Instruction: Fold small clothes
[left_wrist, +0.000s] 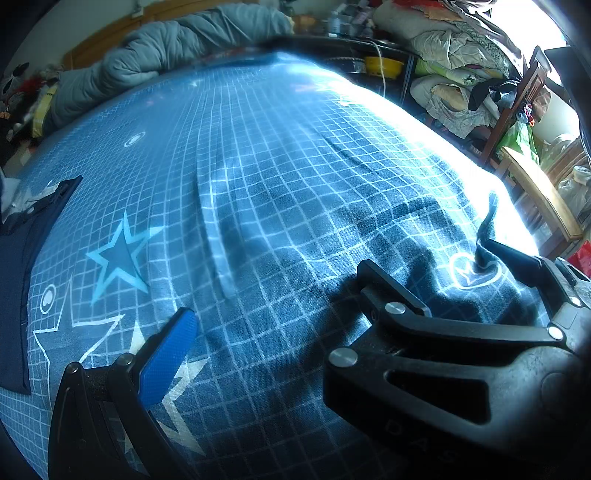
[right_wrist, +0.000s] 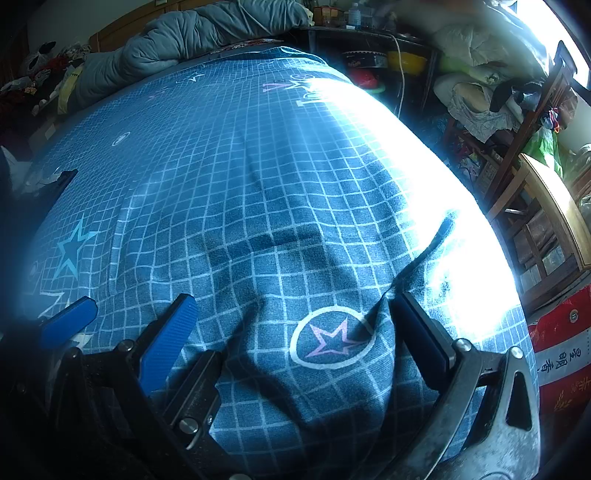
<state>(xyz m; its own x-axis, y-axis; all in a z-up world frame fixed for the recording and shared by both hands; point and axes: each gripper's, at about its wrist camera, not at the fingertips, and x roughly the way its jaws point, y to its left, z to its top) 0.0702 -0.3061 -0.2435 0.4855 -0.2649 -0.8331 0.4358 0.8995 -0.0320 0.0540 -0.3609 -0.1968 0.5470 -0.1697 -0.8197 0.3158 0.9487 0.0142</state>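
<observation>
Blue checked bedsheet (right_wrist: 258, 177) broad, bare | right gripper (right_wrist: 295, 332) wide open, empty | left gripper (left_wrist: 273, 295) likewise | navy garment (left_wrist: 18, 280) at left edge

"DAS" on tool (left_wrist: 436, 439) body

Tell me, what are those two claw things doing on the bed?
A person is holding them to fold small clothes. The right gripper is open, with a hump of blue checked cloth bunched between its fingers. The left gripper is open too, close beside it, holding nothing. A dark navy garment lies flat at the bed's left edge, untouched. I cannot tell whether the hump is clothing or the sheet.
</observation>
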